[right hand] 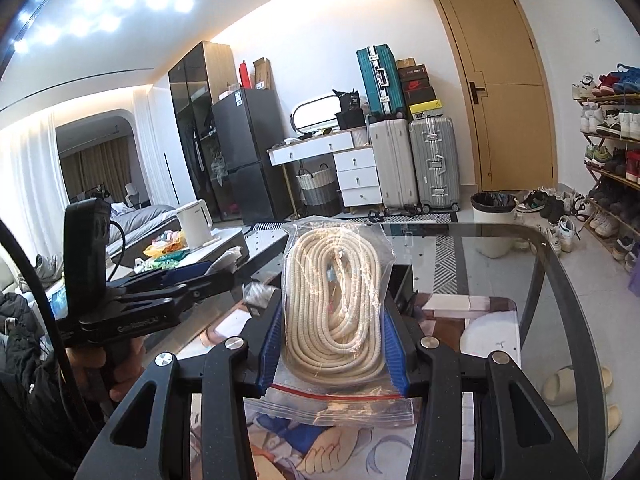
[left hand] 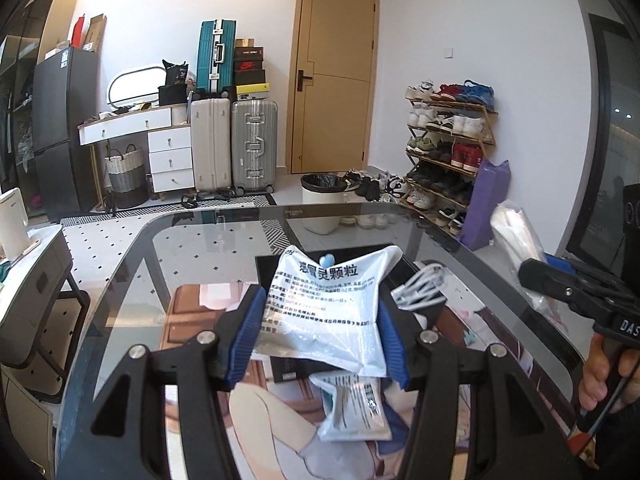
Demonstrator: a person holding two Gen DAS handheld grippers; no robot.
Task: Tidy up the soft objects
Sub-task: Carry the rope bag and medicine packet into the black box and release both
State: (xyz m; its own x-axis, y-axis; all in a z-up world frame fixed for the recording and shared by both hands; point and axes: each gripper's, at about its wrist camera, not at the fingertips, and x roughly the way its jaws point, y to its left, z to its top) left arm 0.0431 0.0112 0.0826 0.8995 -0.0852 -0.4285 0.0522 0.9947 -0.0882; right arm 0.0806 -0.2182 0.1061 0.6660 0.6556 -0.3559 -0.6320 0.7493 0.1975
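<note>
My left gripper (left hand: 320, 324) is shut on a white medicine pouch (left hand: 324, 304) with black Chinese print, held above the glass table (left hand: 168, 248). A second white pouch (left hand: 352, 408) lies under it on the printed mat. My right gripper (right hand: 332, 340) is shut on a clear zip bag of coiled cream rope (right hand: 336, 304), held upright above the table. The right gripper also shows in the left wrist view (left hand: 532, 272), with the bag (left hand: 516, 232) beyond it. The left gripper shows at the left of the right wrist view (right hand: 224, 272).
A black box (left hand: 268, 272) and a white coiled cable (left hand: 420, 284) lie on the table beyond the pouch. A white bin (left hand: 322, 204), a shoe rack (left hand: 448, 152) and suitcases (left hand: 252, 144) stand past the table. A side table with a kettle (right hand: 194, 224) is at the left.
</note>
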